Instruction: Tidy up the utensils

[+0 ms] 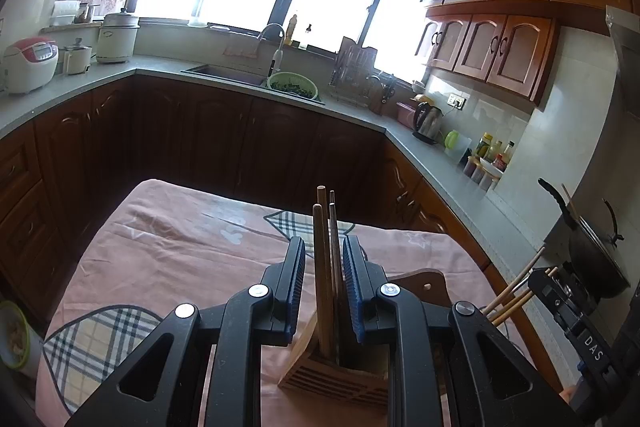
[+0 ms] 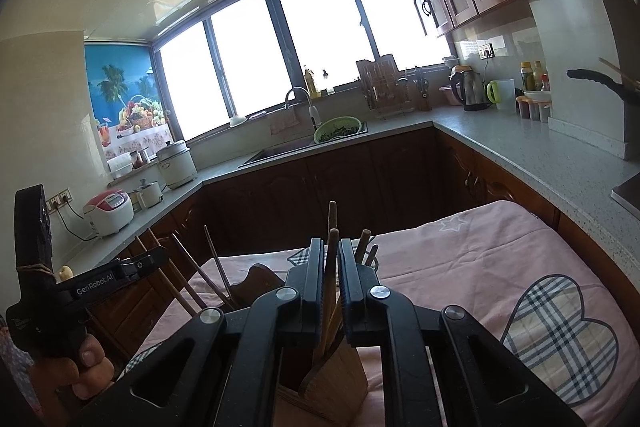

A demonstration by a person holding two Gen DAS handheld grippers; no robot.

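Observation:
A wooden slatted utensil holder [image 1: 336, 375] stands on the pink cloth-covered table [image 1: 180, 239]; it also shows in the right wrist view [image 2: 336, 379]. Several brown chopsticks [image 1: 323, 267] stand upright in it. My left gripper [image 1: 324, 259] is open, its jaws on either side of the chopsticks without touching them. My right gripper [image 2: 330, 259] is shut on chopsticks [image 2: 331, 267] that reach down into the holder. It appears at the far right of the left wrist view [image 1: 560, 307], with light chopsticks [image 1: 516, 287] sticking out.
A grey L-shaped counter [image 1: 448, 167] holds a sink [image 1: 228, 73], green colander [image 1: 292, 87], kettle [image 1: 428, 121], rice cookers [image 1: 30, 63] and condiment bottles. A black wok [image 1: 592, 247] sits at right. A bowl [image 1: 14, 335] is at the table's left edge.

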